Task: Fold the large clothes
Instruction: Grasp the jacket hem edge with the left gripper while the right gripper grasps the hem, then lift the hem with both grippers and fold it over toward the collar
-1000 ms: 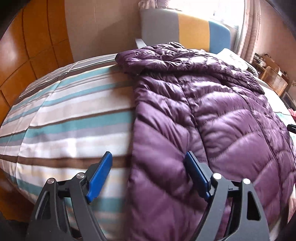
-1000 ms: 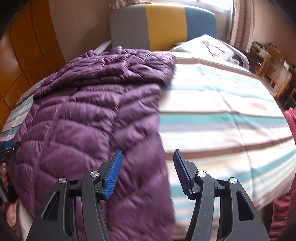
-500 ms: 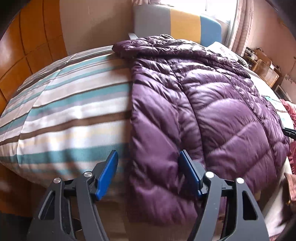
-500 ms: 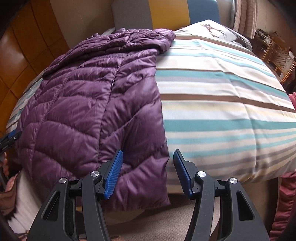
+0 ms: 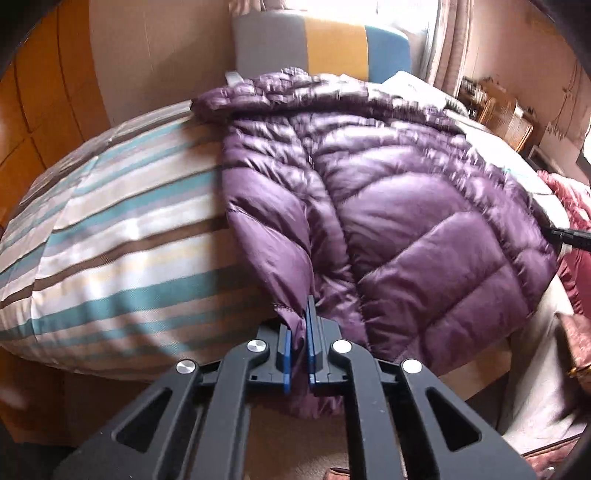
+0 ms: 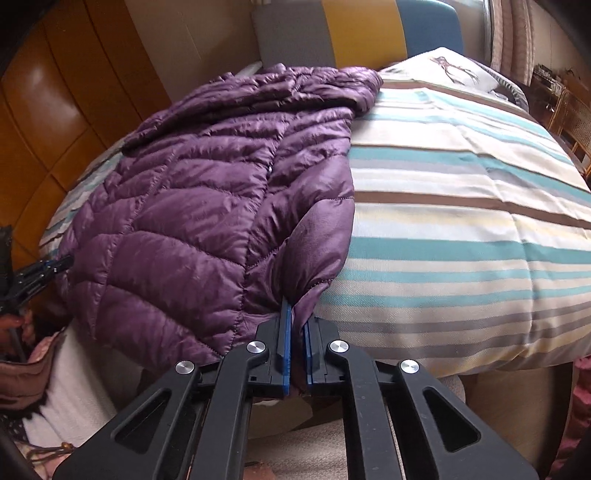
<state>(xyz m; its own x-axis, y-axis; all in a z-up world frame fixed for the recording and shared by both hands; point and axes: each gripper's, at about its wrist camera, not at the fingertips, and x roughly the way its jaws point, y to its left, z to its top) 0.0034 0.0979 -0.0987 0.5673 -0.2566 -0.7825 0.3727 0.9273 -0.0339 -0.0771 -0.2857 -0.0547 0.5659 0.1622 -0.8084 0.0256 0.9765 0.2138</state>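
Left wrist view: the left gripper [image 5: 298, 325] is pinching the near hem of the purple down jacket [image 5: 406, 206] between its blue pads [image 5: 312, 332], jaws drawn almost together with a fold of quilted fabric bunching up between them. The jacket is lying spread on the striped duvet [image 5: 122, 236] of the bed, its hood end pointing toward the grey, yellow and blue headboard [image 5: 321, 51], its lower hem hanging over the near edge of the mattress. The jacket is occupying the right part of this view, bare striped duvet showing to its left. At the far right edge the tip of the other tool is just showing at the jacket's opposite lower corner. Right wrist view: the right gripper [image 6: 295, 332] is clamping the jacket [image 6: 207, 192] at its other lower corner, pads nearly meeting around a gathered tuck of purple fabric. Here the jacket is lying on the left part of the bed, with the striped duvet [image 6: 461, 206] stretching away to the right. A printed pillow [image 6: 443, 70] is resting near the headboard [image 6: 362, 33], just beyond the hood. Orange-brown wardrobe panels [image 6: 55, 110] are standing along the left side.
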